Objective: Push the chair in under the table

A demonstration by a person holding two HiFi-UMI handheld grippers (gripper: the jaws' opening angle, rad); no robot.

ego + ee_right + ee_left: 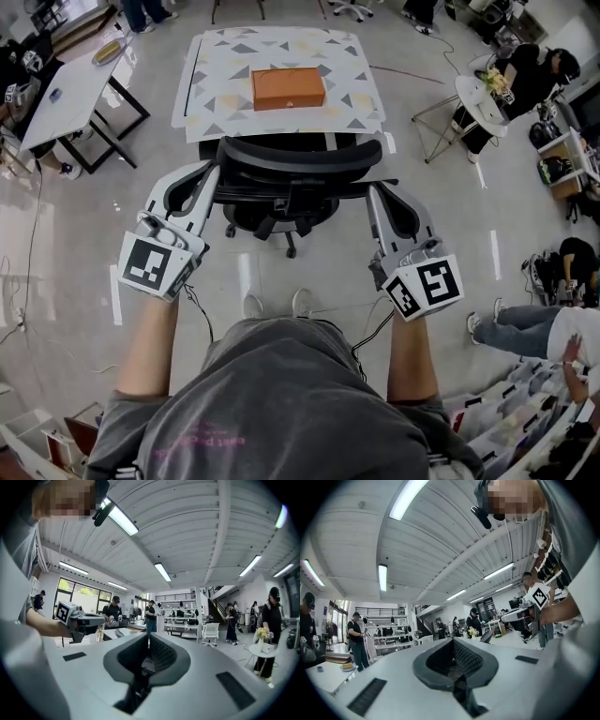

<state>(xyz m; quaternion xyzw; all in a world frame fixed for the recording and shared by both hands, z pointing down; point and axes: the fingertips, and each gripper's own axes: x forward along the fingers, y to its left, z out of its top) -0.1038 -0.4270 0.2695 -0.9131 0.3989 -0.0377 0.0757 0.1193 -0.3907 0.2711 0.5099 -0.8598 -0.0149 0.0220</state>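
My left tongs [208, 180] and right tongs [376, 199] are both closed tip to tip, with nothing between them. The chair [298, 161] stands between the two, its backrest beside the tips, and the table [211, 117] is just beyond it. I'd press both ends of the backrest evenly so it rolls straight. No writing is legible, and the orange box [288, 88] farther ahead shows none
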